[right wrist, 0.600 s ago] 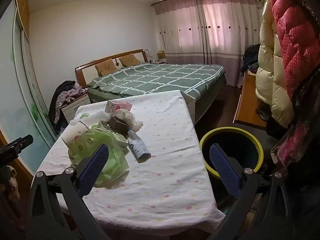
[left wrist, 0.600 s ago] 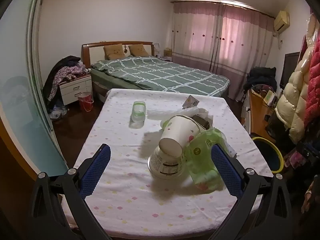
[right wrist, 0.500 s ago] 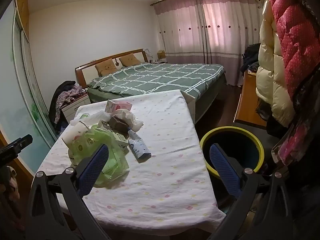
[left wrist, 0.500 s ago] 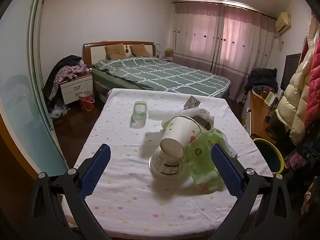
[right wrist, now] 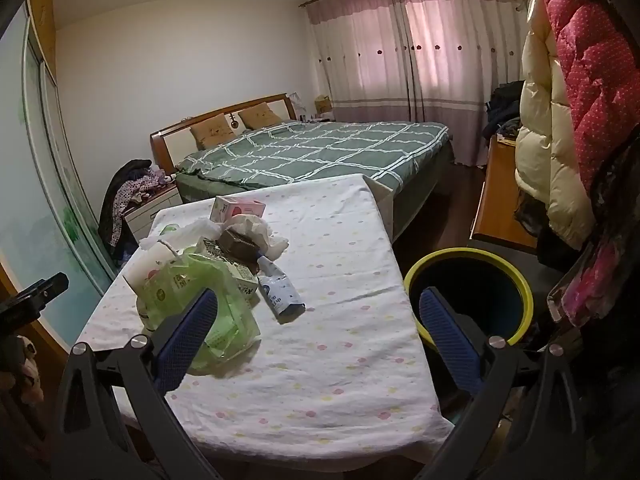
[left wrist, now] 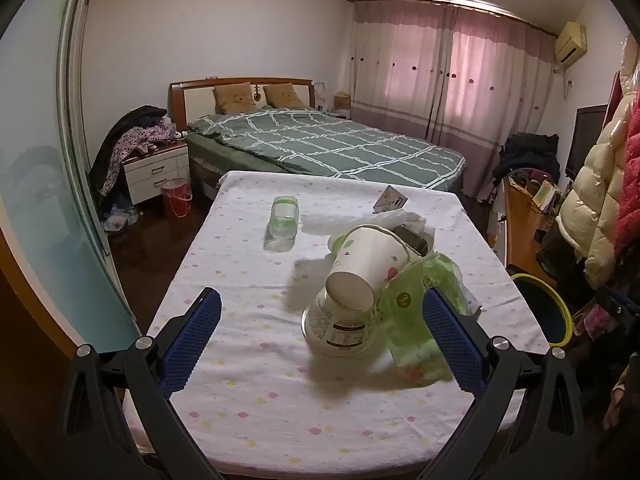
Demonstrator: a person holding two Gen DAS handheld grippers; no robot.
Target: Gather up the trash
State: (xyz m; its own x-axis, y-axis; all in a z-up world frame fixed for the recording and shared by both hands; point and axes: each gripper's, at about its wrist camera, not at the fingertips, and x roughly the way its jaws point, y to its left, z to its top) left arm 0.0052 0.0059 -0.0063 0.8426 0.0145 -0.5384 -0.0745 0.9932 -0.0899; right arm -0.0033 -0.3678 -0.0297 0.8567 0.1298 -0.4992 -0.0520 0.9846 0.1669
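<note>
A heap of trash lies on the dotted tablecloth (left wrist: 240,280): a tipped white paper cup (left wrist: 360,276), a clear plastic tub (left wrist: 340,330), a green wrapper (left wrist: 420,320), a small box (left wrist: 390,200) and crumpled tissue. In the right wrist view the heap shows the green wrapper (right wrist: 216,300), a small bottle (right wrist: 280,292), a pink box (right wrist: 238,208) and a brown packet (right wrist: 240,242). A clear jar with green bands (left wrist: 284,220) lies apart. My left gripper (left wrist: 320,332) is open, just short of the tub. My right gripper (right wrist: 316,328) is open above the table's near right edge.
A dark bin with a yellow rim (right wrist: 472,292) stands on the floor right of the table; it also shows in the left wrist view (left wrist: 548,308). A bed (left wrist: 320,144) lies behind. Coats (right wrist: 568,100) hang at the right. A nightstand (left wrist: 156,172) stands back left.
The left gripper's view has drifted very slightly. Both grippers stay open and nothing on the table has moved.
</note>
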